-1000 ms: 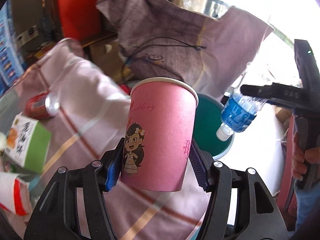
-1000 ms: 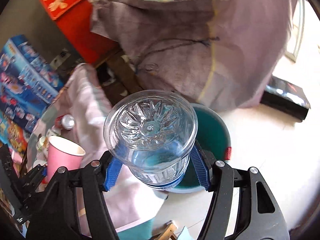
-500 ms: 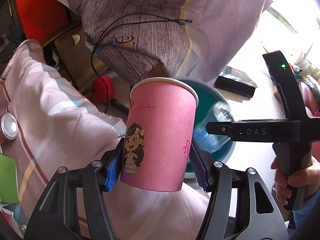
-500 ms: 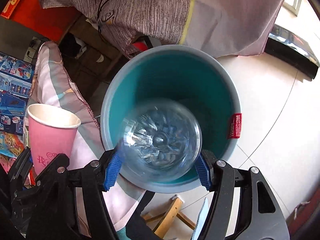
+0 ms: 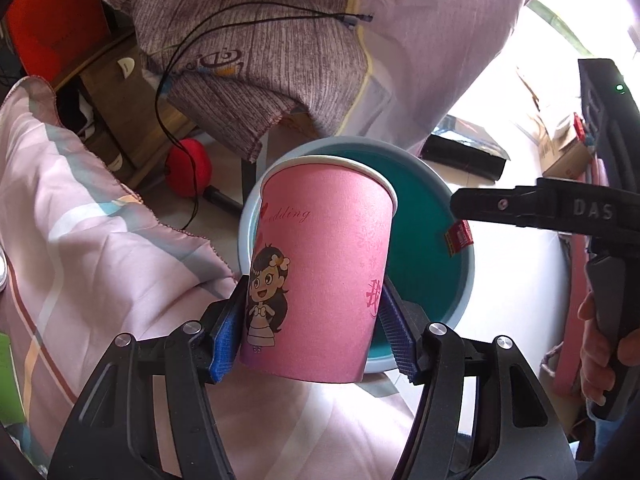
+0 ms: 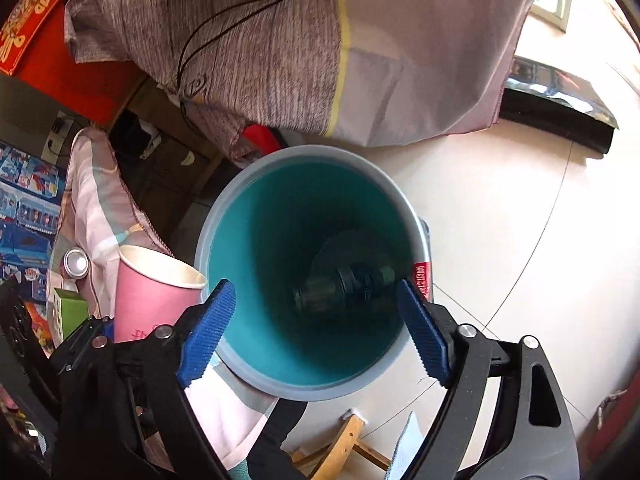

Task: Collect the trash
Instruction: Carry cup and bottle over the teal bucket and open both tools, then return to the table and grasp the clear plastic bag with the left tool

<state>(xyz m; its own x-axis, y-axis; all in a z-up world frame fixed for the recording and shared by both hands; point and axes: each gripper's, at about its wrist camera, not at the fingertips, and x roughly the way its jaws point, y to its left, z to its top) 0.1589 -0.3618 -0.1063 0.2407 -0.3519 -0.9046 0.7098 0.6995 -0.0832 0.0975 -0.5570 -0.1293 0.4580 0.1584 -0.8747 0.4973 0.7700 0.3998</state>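
Left gripper (image 5: 314,330) pinches pink paper cup (image 5: 320,264) beside round teal plastic bin (image 6: 224,240). Right gripper (image 6: 316,332), jaws just opened and empty, hangs above the bin; clear plastic bottle (image 6: 344,284) lies inside. Pink striped cloth (image 5: 100,248) and grey draped fabric (image 6: 260,48) crowd the rim.

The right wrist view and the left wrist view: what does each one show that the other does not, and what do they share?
Only the right wrist view looks down into the teal bin and shows the plastic bottle lying at its bottom, with the open, empty right tool above it; its jaws have just been opening. Only the left wrist view shows the cartoon girl print on the pink paper cup, the red ball on the floor, and the hand holding the other tool. Both show the cup gripped by the left tool, the bin, and the striped cloth.
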